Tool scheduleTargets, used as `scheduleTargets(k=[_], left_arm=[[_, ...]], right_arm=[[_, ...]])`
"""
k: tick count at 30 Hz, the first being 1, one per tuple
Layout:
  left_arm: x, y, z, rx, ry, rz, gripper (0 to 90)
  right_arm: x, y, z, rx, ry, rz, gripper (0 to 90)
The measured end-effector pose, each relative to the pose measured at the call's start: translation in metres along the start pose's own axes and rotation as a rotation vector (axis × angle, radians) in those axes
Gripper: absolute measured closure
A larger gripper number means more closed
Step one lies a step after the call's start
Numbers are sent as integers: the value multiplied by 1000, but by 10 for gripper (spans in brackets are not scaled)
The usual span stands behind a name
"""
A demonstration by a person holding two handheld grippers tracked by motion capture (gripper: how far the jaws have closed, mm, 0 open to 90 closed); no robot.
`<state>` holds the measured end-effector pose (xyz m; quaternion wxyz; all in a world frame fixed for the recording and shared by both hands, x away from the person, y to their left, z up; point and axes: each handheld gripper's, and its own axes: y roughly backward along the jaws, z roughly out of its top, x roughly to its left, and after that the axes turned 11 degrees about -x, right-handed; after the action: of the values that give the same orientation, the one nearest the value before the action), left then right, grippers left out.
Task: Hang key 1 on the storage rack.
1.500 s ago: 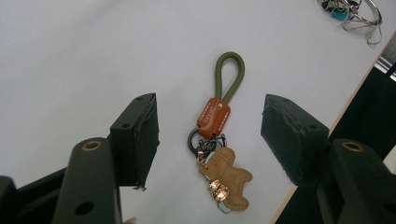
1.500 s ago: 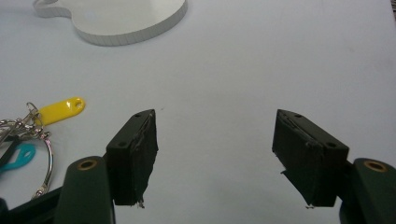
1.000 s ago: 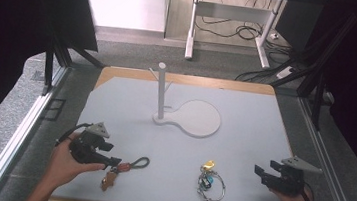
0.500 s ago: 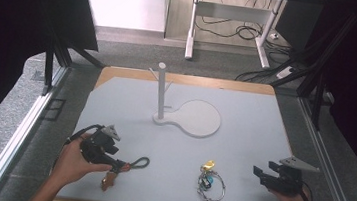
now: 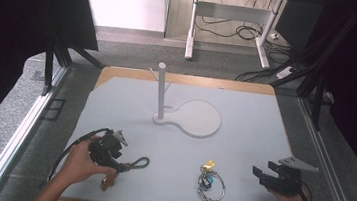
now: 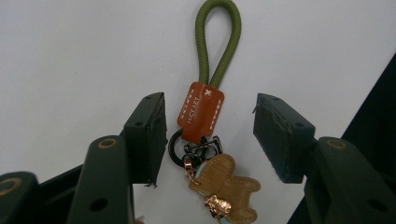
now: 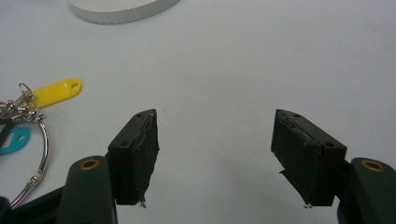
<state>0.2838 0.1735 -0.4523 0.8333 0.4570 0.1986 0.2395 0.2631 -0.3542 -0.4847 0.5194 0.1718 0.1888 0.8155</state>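
Left tongs (image 6: pixel 208 135), closing but not yet gripping, straddle the olive-loop keychain (image 6: pixel 201 109) on the desk (image 5: pixel 243 132); right tongs (image 7: pixel 215 158) wait open, pickup undone.

Two keychains on the table: one green-looped keychain (image 5: pixel 132 166) at lower left; one key ring (image 5: pixel 208 181) with yellow and teal tags at lower centre; one white stand (image 5: pixel 185 116) at centre; two grippers.

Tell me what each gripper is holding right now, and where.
Nothing is held yet. The left gripper has been closing, its jaws either side of the keychain's leather tab, not touching it. The right gripper is open over bare table.
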Motion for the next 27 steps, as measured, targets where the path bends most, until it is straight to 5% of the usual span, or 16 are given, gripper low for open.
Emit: scheduleTargets(k=[27], left_arm=[[0,-32,3,165,-85,0,559]], right_arm=[[2,-5,-2,24,14,-1,320]])
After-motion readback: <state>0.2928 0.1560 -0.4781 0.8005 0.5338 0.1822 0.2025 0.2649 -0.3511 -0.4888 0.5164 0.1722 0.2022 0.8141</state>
